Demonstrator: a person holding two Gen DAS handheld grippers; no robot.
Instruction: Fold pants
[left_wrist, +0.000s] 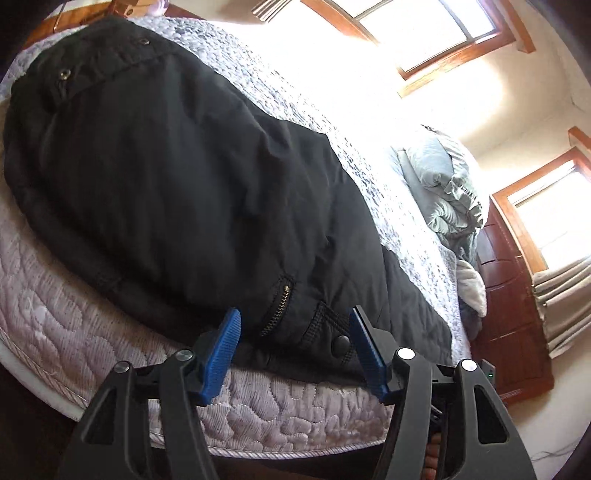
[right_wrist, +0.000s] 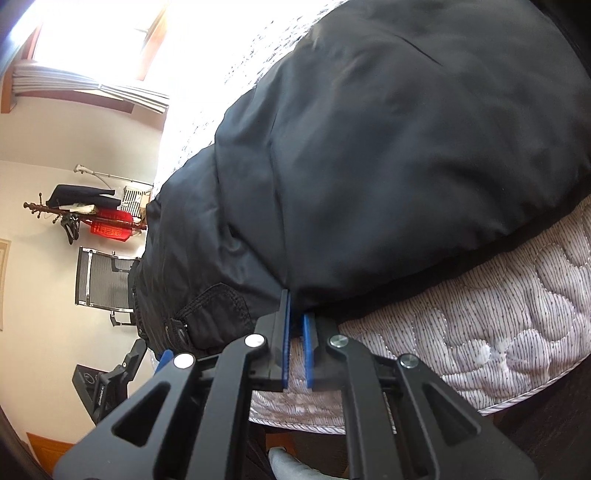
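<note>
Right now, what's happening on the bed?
A person with a gripper in each hand is folding black pants laid out on the mattress. The right gripper is shut at the near edge of the pants; whether it pinches cloth is unclear. The left gripper is open, its fingers straddling the corner with the zipper and snap, not yet clamped.
</note>
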